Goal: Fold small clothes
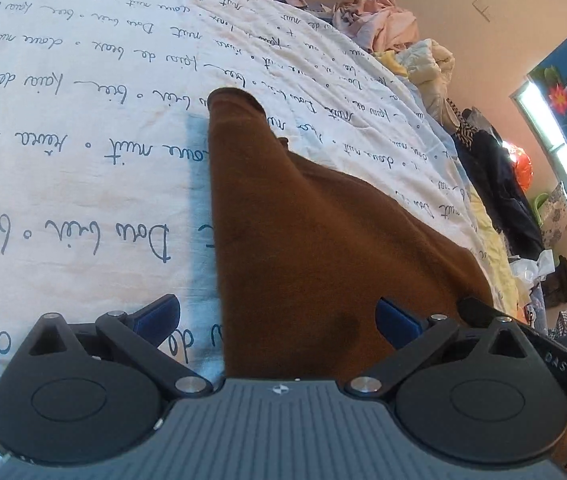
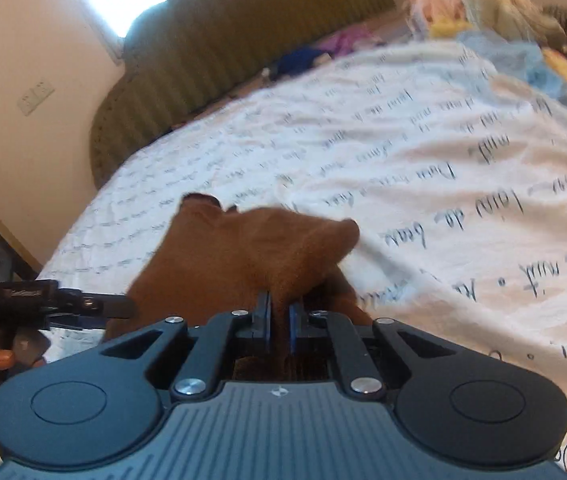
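Left gripper: its blue-padded fingers are spread wide and hold nothing; the left pad sits over the sheet, the right pad over the cloth.
Brown garment: a small brown fleecy piece of clothing lies on the bed, its left edge running between the spread fingers and its narrow end reaching far up the sheet. In the right wrist view it rises as a bunched fold straight ahead of the other gripper.
Right gripper: fingers pressed together, pinching the near edge of the brown garment between the blue pads.
Bed sheet: white cotton printed with dark handwriting, under the garment.
Clothes pile: pink, cream and yellow crumpled clothes at the far right edge of the bed.
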The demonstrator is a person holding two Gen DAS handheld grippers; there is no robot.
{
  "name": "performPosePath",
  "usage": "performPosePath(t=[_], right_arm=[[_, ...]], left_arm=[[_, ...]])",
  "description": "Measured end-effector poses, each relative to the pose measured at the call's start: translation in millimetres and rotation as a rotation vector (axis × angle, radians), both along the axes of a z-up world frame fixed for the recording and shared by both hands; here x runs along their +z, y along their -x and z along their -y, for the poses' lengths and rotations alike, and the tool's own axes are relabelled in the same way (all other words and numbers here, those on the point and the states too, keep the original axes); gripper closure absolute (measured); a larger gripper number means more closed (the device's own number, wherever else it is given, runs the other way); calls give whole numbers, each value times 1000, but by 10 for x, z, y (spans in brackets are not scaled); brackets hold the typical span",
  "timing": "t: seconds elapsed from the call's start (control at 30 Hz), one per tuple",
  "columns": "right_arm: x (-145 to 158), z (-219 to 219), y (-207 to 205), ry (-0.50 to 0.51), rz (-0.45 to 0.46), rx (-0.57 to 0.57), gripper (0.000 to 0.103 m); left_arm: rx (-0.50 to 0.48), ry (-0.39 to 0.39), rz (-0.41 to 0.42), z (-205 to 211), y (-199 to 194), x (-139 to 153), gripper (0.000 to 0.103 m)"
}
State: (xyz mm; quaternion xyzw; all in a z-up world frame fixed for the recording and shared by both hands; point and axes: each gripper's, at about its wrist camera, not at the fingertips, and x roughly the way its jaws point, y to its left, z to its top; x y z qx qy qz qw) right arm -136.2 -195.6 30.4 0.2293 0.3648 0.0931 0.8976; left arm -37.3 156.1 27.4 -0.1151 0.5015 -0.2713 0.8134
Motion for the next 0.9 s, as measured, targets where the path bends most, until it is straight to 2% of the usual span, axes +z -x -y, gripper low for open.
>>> performPosePath(t=[0.07, 0.1, 0.13, 0.17, 0.2, 0.23, 0.27, 0.33, 0.4, 0.47, 0.5, 0.53, 0.57, 0.6, 0.67, 0.7, 0.73, 0.8, 0.9], right_arm=[[-199, 77, -58, -35, -36, 13, 88], [-201, 103, -22, -61, -34, 9, 87], [-136, 100, 37, -58, -29, 4, 81], [-44, 69, 110, -19, -10, -5, 70], [69, 17, 208, 45, 15, -13, 65], [162, -29, 314, 77, 40, -16, 53], [216, -62, 408, 68, 58, -9, 33], [259, -185, 549, 73, 64, 21, 11], [233, -321, 641, 118, 70, 46, 10], [142, -424, 657, 120, 56, 100, 14], [78, -436, 641, 91, 52, 119, 24], [32, -439, 628, 81, 33, 115, 73], [-2, -444, 613, 92, 10, 94, 97], [-11, -438, 617, 87, 21, 99, 97], [18, -432, 633, 62, 28, 107, 97], [52, -437, 654, 61, 38, 109, 97], [90, -450, 675, 71, 50, 110, 97], [158, -450, 696, 66, 62, 114, 97], [175, -479, 715, 88, 67, 116, 96]], left_arm=[[-3, -36, -10, 36, 4, -98, 0], [-8, -46, -17, 48, 11, -146, 1], [-16, -52, -9, 48, 32, -174, 0], [-20, -52, 5, 37, 57, -168, 0], [-21, -45, 2, 13, 69, -154, 0], [-20, -33, -8, -16, 71, -137, 1], [-18, -20, -15, -48, 75, -113, 1], [-18, 3, -14, -101, 101, -59, 0], [-21, 16, -33, -131, 147, -54, 0], [-47, 29, -58, -133, 217, -88, 0], [-57, 16, -65, -133, 260, -107, 0], [-68, 4, -62, -133, 311, -120, 0], [-88, -4, -57, -131, 360, -131, 1], [-108, -10, -51, -132, 407, -139, 3], [-139, -3, -42, -157, 490, -142, 14], [-157, 4, -49, -170, 516, -146, 41], [-171, 18, -77, -186, 522, -170, 75], [-156, 49, -145, -238, 502, -233, 74], [-167, 46, -152, -278, 496, -234, 76]])
